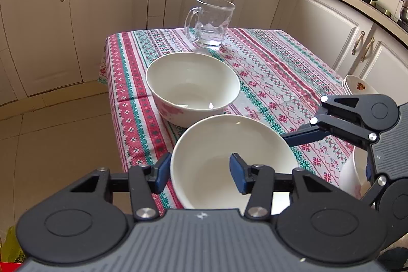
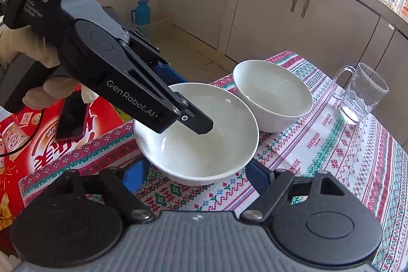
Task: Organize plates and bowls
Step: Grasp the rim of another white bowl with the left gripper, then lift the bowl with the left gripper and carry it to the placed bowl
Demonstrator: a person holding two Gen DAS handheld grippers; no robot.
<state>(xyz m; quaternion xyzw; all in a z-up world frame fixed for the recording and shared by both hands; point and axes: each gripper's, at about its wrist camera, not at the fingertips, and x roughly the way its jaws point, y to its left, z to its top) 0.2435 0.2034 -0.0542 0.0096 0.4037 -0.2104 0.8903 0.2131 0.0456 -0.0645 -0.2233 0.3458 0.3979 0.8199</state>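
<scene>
The left gripper (image 1: 200, 173) has its two blue pads clamped on the wall of the near bowl (image 1: 229, 159), one pad outside the rim and one inside. Just beyond it, straight ahead of its fingers, a second white bowl (image 1: 193, 87) with a faint pink flower print sits on the patterned tablecloth (image 1: 267, 83), and farther ahead stands a glass mug (image 1: 210, 22).

The right gripper (image 2: 197, 173) stands fairly wide, a blue finger on either side of the same near bowl (image 2: 196, 134); whether its pads press the bowl's sides I cannot tell. From its own camera, the left tool comes in from the upper left with its tip inside the bowl; its arm reads "GenRobot.AI" and its body "DAS Data Acquisition System". A gloved hand (image 2: 30, 60) holds that tool.

To the right gripper's left lies a red box (image 2: 30, 144) with a dark phone (image 2: 72, 120) on it. A stack of small bowls (image 1: 357, 86) sits beyond the right gripper.
</scene>
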